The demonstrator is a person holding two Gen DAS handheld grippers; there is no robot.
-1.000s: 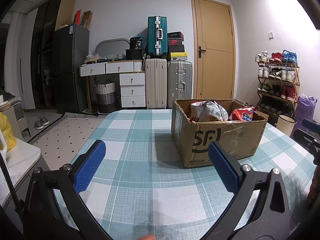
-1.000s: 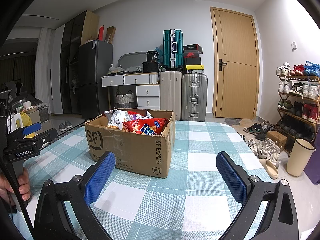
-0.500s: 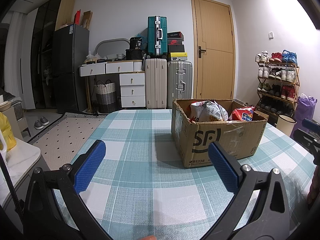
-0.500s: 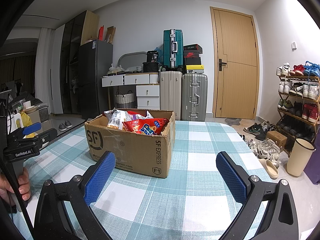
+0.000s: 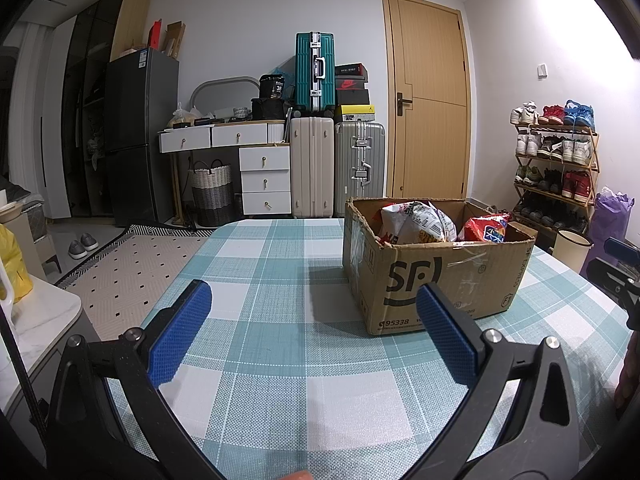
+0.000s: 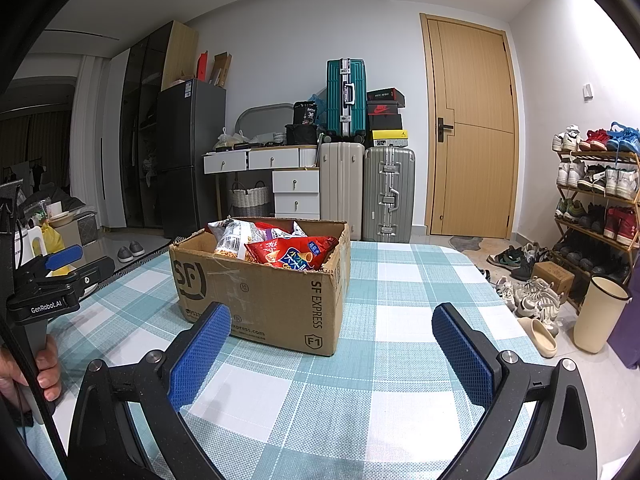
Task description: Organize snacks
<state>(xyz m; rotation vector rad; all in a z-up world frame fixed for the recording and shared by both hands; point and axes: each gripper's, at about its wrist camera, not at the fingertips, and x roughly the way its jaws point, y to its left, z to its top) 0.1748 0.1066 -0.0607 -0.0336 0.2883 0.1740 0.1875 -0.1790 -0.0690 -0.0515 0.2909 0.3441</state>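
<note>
A brown SF Express cardboard box (image 5: 440, 276) stands on the teal checked tablecloth (image 5: 280, 340); it also shows in the right wrist view (image 6: 260, 292). It holds snack bags: a white bag (image 5: 416, 222) and a red bag (image 5: 486, 230), also seen from the right wrist as the white bag (image 6: 232, 238) and the red bag (image 6: 292, 254). My left gripper (image 5: 314, 328) is open and empty, short of the box's left front corner. My right gripper (image 6: 332, 344) is open and empty, in front of the box's right corner. The left gripper shows at the left edge (image 6: 60, 276) of the right wrist view.
The tablecloth (image 6: 400, 280) extends to the right of the box. Beyond the table are suitcases (image 5: 312, 172), a white drawer unit (image 5: 264, 168), a fridge (image 5: 140, 136), a door (image 5: 428, 100), a shoe rack (image 6: 596, 200) and a cream bin (image 6: 598, 312).
</note>
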